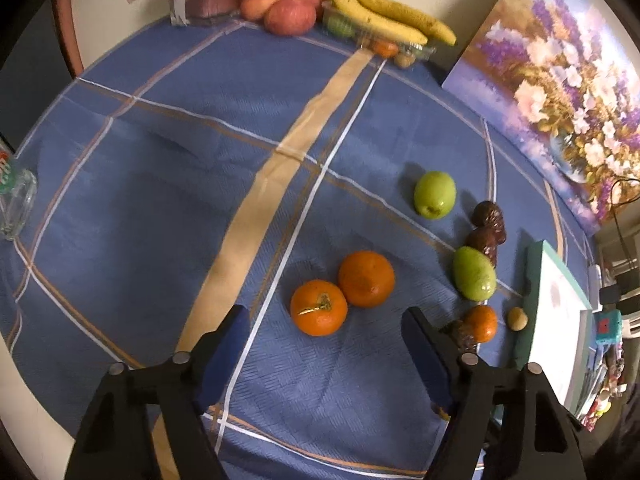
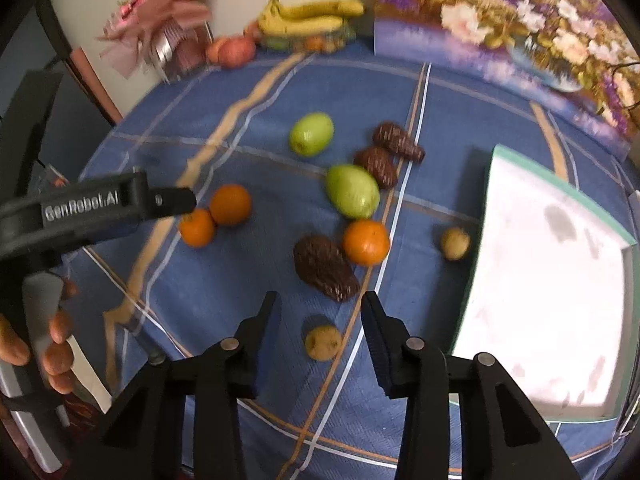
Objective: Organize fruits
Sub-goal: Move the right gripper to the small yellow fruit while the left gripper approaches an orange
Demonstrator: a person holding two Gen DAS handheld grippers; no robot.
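Left tongs [image 1: 324, 332]: hovered above the blue cloth [image 1: 160, 184], jaws apart, nothing between the pads; the nearer of two touching oranges [image 1: 319, 307] sat just ahead of the tips.
Right tongs [image 2: 320, 320]: jaws apart around a small tan fruit [image 2: 323, 343] on the cloth, pads not pressing it.
Oranges: the pair lay side by side, second one [image 1: 366, 279] just behind the first; a third, smaller orange [image 2: 366, 241] sat apart, touching a big brown fruit [image 2: 325, 267].
Green fruits: one [image 1: 435, 195] farther back, one [image 1: 474, 273] nearer, beside two dark brown fruits [image 1: 486, 226].
Another tan fruit [image 2: 455, 243]: just beside the white tray [image 2: 552, 280].
Tray: at the right edge of the cloth, green-rimmed, nothing in it.
Back wall: bananas [image 1: 384, 16] over a clear box, red apples [image 1: 289, 15] beside them, flower painting [image 1: 560, 92] leaning.
Hand [image 2: 52, 344]: fingers wrapped on the left tongs' grip.
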